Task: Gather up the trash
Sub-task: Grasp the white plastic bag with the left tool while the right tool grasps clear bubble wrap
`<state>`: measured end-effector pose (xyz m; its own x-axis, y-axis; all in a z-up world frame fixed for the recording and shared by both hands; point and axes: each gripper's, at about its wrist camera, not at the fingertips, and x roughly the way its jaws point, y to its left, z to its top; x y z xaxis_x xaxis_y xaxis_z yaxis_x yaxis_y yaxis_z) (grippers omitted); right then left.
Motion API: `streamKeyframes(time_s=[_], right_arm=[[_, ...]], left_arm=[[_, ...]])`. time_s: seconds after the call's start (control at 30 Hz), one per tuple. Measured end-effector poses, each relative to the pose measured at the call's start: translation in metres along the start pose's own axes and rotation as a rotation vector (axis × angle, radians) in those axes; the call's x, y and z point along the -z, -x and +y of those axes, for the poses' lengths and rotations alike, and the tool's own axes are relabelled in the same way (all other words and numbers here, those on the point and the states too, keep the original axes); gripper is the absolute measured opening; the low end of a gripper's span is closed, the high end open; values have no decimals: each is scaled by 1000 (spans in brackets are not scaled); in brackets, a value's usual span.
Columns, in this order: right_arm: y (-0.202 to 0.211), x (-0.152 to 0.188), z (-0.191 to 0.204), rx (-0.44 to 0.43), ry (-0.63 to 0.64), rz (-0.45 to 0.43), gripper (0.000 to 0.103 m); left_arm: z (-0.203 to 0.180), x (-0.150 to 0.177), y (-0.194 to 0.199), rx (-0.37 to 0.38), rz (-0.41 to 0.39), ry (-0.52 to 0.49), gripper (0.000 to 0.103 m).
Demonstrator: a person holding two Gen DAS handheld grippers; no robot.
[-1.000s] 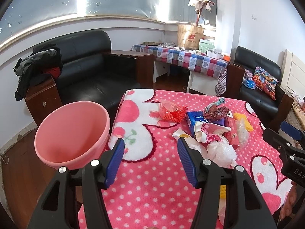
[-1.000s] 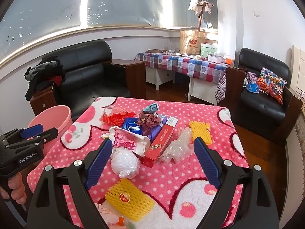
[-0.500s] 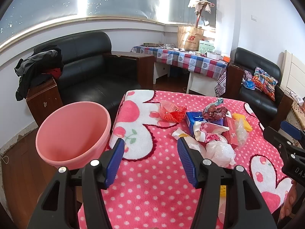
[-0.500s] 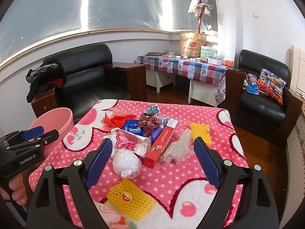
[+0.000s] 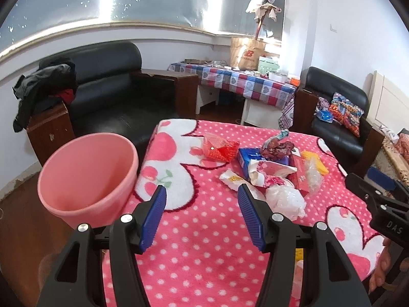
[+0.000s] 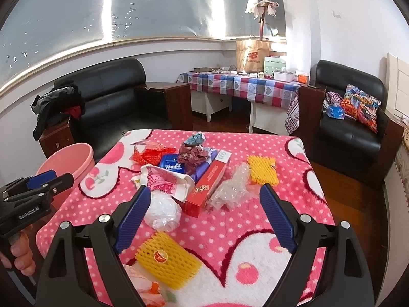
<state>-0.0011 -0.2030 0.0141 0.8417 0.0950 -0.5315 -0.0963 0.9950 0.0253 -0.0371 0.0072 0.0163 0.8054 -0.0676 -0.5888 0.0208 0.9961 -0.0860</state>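
Pink fleece with white dots and cherry prints covers the counter, and the trash lies in a loose heap across its middle. A pink bucket stands off the counter's left edge, just beside it. The left gripper hovers above the near left part of the counter, its blue fingers apart with nothing between them. The right gripper hangs over the near side of the heap, its fingers spread wide and holding nothing.

In the right wrist view, a white crumpled plastic ball sits just beside the left finger, touching a torn pink-and-white wrapper. A red carton lies diagonally beside it, with a clear crumpled bag against its right side and a yellow foam net further right. Behind are a blue Tempo tissue pack, a red mesh wrapper and a dark crumpled wrapper. A second yellow foam net lies nearest the camera; below it sits something pale and orange, too blurred to identify. A hand grips the left tool's handle.
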Motion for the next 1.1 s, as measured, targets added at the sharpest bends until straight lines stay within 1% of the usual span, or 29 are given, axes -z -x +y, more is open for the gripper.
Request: streamKeyframes(time_s=[0.13,0.33,0.47,0.53,0.63,0.77,0.87,0.93,0.97,1.0,1.03,1.07,1.1], right_arm=[[-4,7,-6,0,-11,15,88],[-9,13,-17,3,-30,25,88],[-14,17,-27,2,-48,34,88],[-16,18,-33,-1,-56,42,88],[-17,21,-39,-2,-56,52,87],[-20,27,-48,5,-63,66,87],[-24,29,-54,5,-78,80,84],[-27,30,-56,1,-85,88,83],[-27,30,-57,-1,-86,89,83],[-28,31,-58,-2,-86,91,82],[-29,31,-58,-4,-85,94,82],[-31,31,-58,-7,-84,97,82],[-33,31,-58,-11,-84,101,82]], left_arm=[[-4,6,-9,50,31,4,57],[-15,8,-28,198,109,33,57],[-34,11,-44,310,161,17,57],[-47,15,-50,335,179,-10,57],[-66,17,-62,353,198,-54,57],[-80,15,-73,361,230,-56,57],[-89,13,-86,345,253,-44,57],[-93,12,-93,320,262,-51,57],[-95,12,-96,310,264,-55,55],[-96,12,-101,301,268,-57,47],[-96,13,-104,300,277,-59,43],[-96,14,-107,310,291,-62,34],[-94,15,-107,321,299,-58,28]])
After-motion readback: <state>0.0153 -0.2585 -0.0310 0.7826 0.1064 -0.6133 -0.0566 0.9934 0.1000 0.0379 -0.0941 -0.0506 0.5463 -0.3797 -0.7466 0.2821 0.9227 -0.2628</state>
